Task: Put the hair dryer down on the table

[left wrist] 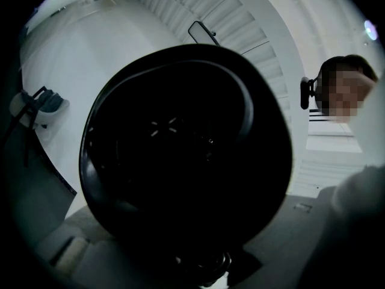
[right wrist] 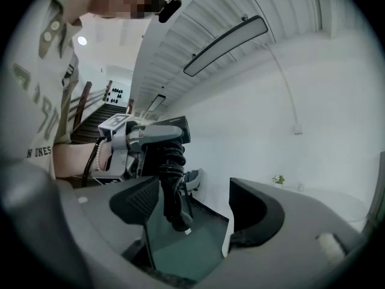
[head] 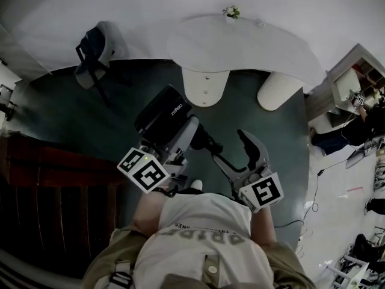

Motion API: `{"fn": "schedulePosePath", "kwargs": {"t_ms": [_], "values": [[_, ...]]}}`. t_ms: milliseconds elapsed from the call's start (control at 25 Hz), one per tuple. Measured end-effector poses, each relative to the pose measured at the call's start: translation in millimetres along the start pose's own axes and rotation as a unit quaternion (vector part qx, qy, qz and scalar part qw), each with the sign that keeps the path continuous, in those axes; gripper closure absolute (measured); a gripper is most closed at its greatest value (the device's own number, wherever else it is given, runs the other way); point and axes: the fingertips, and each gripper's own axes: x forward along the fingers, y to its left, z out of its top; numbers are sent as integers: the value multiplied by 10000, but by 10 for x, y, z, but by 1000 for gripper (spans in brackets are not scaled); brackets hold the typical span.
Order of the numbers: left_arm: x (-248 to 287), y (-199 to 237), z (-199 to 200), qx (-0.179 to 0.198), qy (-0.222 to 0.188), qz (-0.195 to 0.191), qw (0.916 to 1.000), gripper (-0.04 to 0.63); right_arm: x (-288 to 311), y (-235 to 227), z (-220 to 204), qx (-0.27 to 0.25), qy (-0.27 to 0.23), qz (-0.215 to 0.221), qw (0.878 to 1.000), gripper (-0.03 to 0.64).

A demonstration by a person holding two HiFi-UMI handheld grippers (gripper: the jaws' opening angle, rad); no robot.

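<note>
Your left gripper is clamped on the hair dryer, your right gripper's jaws apart and empty: carry it level to the table at twelve o'clock.

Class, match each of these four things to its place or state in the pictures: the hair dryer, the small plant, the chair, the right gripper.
Things:
1. hair dryer
2. small plant
3. chair
4. right gripper

Places or states:
A. stands on the white table
B. jaws apart, gripping nothing
C. clamped in the left gripper
D. on the dark floor, apart from the table, at the head view's left

Pairs: 1-C, 2-A, 3-D, 4-B
</note>
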Motion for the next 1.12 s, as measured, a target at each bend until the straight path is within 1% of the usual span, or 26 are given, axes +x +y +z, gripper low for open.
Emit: {"fn": "schedulePosePath", "kwargs": {"t_ms": [160, 320, 640, 840, 1120], "values": [[193, 152, 32, -34, 87, -50, 9999, 350, 197, -122, -44, 56, 150, -38, 9999, 247], [355, 252, 4, -75, 138, -64, 9999, 350, 301, -263, -101, 90, 190, -58, 9998, 247], [784, 434, -83, -200, 136, 6, 9997, 350, 443, -729, -237, 168, 263, -20, 9995, 247], [1247, 531, -138, -156, 83, 125, 9998, 350, 525, -1225, -242, 143, 240, 73, 9996, 244], [1959, 514, -151, -66, -65, 158, 9998, 350, 597, -1940, -144, -28, 169, 288, 9994, 242]]}}
